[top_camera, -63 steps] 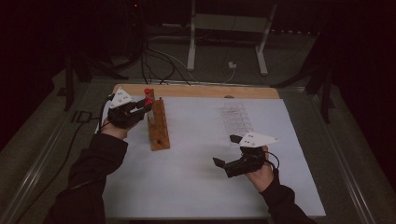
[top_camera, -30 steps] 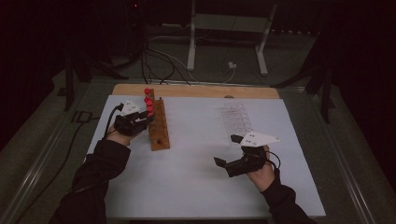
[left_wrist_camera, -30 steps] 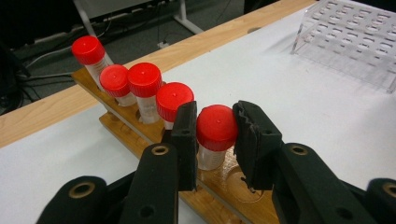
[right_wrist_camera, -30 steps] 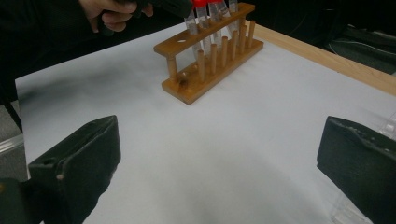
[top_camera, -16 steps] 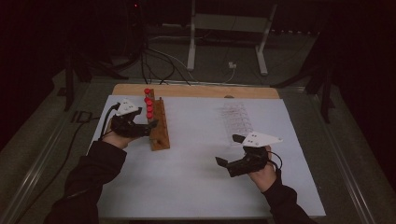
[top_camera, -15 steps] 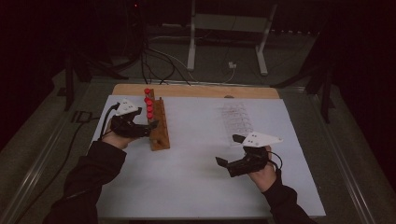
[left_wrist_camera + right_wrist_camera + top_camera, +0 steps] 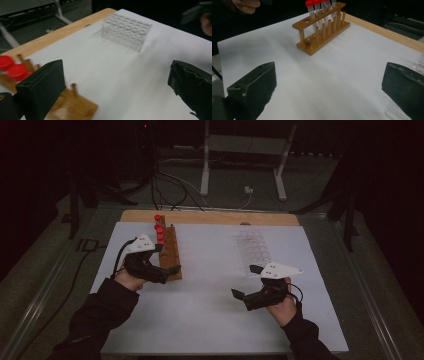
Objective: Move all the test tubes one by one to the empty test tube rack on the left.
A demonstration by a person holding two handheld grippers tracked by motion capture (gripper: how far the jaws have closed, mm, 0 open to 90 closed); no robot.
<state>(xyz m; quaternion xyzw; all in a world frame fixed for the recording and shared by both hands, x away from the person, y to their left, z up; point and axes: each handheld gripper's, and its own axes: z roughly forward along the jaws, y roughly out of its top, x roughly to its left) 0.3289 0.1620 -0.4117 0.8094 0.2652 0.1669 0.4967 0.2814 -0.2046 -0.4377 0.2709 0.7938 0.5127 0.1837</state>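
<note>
Both jaws of the left gripper (image 7: 167, 272) stood wide apart, having just been opening, with nothing between them; in the left gripper view only bare white sheet lay in the gap. That gripper hung just beside the near end of the wooden rack (image 7: 170, 252), at its left side, without touching it as far as the high view told. The right gripper (image 7: 245, 282) also held its jaws spread wide and empty, low over the white sheet (image 7: 210, 300) toward the near right of the desk (image 7: 210, 216).

The wooden rack stood at the sheet's left part, running from near to far, its far end close to the sheet's far edge. Four red-capped tubes (image 7: 320, 7) stood upright in its far end, counted in the right gripper view; at least one hole at its near end was empty. One clear plastic rack (image 7: 126, 31) stood on the right far part of the sheet, well apart from the wooden one, and its cells looked empty.

Between the two racks and between the two grippers the sheet lay open, a broad stretch with nothing on it. A strip of bare wood showed beyond the sheet's far edge. The near edge of the sheet lay close behind both forearms.
</note>
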